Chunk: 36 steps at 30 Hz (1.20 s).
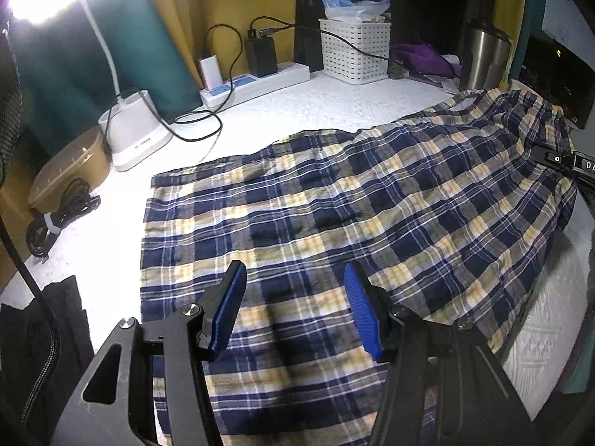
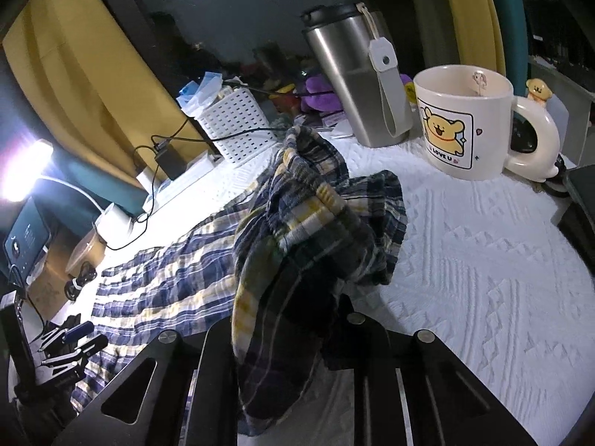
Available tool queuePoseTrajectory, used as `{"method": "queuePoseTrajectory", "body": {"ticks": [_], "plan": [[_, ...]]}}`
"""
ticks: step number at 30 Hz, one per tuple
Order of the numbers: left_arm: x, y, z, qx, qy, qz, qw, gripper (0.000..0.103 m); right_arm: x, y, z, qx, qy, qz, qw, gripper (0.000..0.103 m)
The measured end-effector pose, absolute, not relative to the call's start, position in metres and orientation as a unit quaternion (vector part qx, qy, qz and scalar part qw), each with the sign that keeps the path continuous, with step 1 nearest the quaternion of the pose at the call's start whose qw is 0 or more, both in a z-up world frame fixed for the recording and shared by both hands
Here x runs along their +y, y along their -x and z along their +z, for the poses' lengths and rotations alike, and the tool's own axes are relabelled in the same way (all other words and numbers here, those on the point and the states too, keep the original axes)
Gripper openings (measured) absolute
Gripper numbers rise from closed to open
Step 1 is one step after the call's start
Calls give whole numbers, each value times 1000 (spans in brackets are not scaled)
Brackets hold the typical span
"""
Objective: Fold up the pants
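Note:
Navy, yellow and white plaid pants lie flat lengthwise on the white textured table cover. My left gripper hovers over the near leg end, open, its blue pads spread apart with only flat cloth beneath them. In the right wrist view the waistband end of the pants is bunched and lifted off the cover. My right gripper is shut on this cloth, which drapes over its fingertips and hides them. The left gripper shows small at the lower left there.
A white lamp, power strip with chargers and a white basket line the far edge. A steel tumbler and a bear mug stand near the waistband. A cable bundle and plastic tub sit left.

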State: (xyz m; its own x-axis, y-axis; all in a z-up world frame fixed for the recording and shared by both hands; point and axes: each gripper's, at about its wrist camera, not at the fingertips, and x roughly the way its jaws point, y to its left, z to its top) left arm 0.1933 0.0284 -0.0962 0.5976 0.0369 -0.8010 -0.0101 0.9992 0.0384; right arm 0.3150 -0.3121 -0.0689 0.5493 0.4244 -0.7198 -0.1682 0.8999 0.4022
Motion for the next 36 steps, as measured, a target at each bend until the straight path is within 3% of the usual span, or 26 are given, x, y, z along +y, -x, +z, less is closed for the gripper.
{"method": "queuePoseTrajectory", "body": {"ticks": [36], "plan": [[131,-145,-97,405,60,22,912,55,-180,-279,-19,426,-43,211,879,14]]}}
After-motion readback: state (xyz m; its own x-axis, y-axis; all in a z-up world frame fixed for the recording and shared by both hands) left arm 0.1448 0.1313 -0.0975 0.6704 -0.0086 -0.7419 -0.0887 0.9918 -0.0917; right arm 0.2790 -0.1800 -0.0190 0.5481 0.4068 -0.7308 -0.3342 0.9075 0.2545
